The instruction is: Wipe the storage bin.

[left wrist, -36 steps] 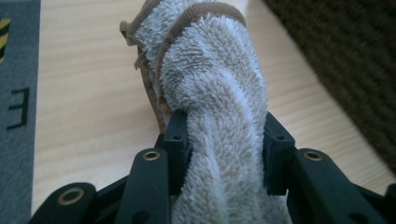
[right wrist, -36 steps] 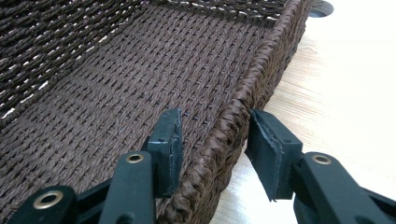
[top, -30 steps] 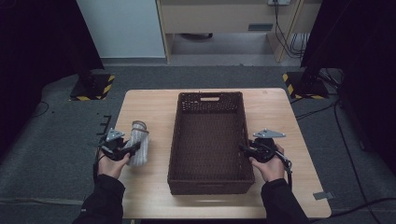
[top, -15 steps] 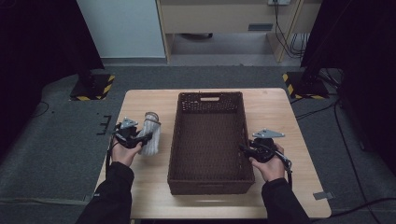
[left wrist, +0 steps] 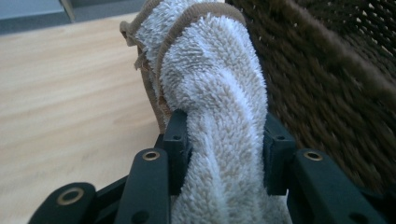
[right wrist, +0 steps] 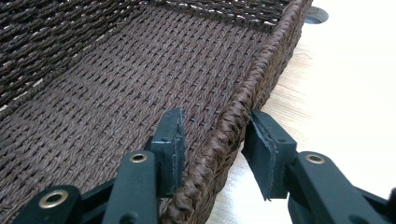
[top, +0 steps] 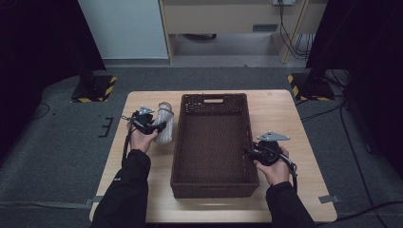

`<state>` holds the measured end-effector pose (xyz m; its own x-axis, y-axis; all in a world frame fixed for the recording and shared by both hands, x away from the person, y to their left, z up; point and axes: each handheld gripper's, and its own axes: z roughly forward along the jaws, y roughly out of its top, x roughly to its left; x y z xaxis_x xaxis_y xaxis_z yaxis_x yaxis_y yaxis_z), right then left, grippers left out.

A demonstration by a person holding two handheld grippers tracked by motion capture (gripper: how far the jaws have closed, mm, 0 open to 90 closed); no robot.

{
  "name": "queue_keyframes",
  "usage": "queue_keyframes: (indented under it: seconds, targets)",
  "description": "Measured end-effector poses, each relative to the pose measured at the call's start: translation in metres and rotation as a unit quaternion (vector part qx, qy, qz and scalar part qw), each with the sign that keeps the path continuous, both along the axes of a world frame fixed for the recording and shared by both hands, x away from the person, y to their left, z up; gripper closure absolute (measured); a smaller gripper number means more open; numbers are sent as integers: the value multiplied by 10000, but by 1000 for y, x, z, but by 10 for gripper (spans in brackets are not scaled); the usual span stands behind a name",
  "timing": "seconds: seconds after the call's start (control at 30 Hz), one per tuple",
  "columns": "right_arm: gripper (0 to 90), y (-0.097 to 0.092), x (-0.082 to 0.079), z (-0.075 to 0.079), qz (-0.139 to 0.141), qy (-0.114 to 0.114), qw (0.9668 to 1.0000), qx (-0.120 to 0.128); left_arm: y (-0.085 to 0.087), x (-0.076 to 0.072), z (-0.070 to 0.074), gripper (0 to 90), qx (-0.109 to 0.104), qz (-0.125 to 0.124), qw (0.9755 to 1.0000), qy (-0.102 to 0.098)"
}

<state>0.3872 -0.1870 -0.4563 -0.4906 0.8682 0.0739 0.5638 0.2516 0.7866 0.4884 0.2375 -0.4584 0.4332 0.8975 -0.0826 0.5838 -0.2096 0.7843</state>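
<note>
Left gripper view: left gripper jaws pinch rolled towel beside basket; right gripper jaws spread, straddling basket's rim.

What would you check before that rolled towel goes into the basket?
1. Towel held firmly: ok. The left gripper has both jaws pressed into the rolled white towel.
2. Towel over the basket: not ok. It hangs beside the left wall of the brown woven basket, outside it.
3. Room inside: ok. The basket floor is bare.
4. Basket steadied: cannot tell. The right gripper straddles the right rim, one jaw inside and one outside, but a gap shows at each pad.
5. Towel staying rolled: cannot tell. A tan hem edge sticks out near its top.
</note>
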Motion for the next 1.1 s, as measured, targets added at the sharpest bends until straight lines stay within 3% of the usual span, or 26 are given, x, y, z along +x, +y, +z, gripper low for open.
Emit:
queue_keyframes:
  seconds: [0.07,0.23,0.47,0.57,0.73,0.9,0.93,0.97,1.0,1.07,1.1]
  targets:
    - [581,0,0,0,-6,-7,10000,34,-8,12,-1,610,107,-51,9999,39]
    - [579,0,0,0,9,-12,10000,30,-18,27,-3,612,136,-130,9998,37]
    - [578,-1,0,-1,23,-16,10000,25,-30,46,-17,614,-20,-165,9999,42]
    - [578,-1,0,-1,24,-16,10000,33,-35,53,-34,616,3,-151,9997,200]
    - [578,-1,0,-1,7,-2,10000,54,-36,57,-51,622,-65,-158,9990,420]
    - [579,-1,0,-1,-10,-19,10000,77,-33,54,-45,632,-253,-177,9988,393]
    - [579,0,0,-1,-9,-20,10000,74,-31,50,-36,634,-470,-183,9984,238]
    - [579,0,0,-1,-9,-20,10000,74,-31,50,-36,635,-470,-183,9984,238]
    - [579,0,0,-1,-5,-20,10000,63,-30,46,-23,637,-578,-252,9980,2]
    - [580,0,-1,-1,-12,-15,10000,67,-29,43,-8,641,-697,-334,9968,-189]
    - [581,0,-1,-1,14,-27,10000,23,-30,42,-1,643,-654,-359,9968,-278]
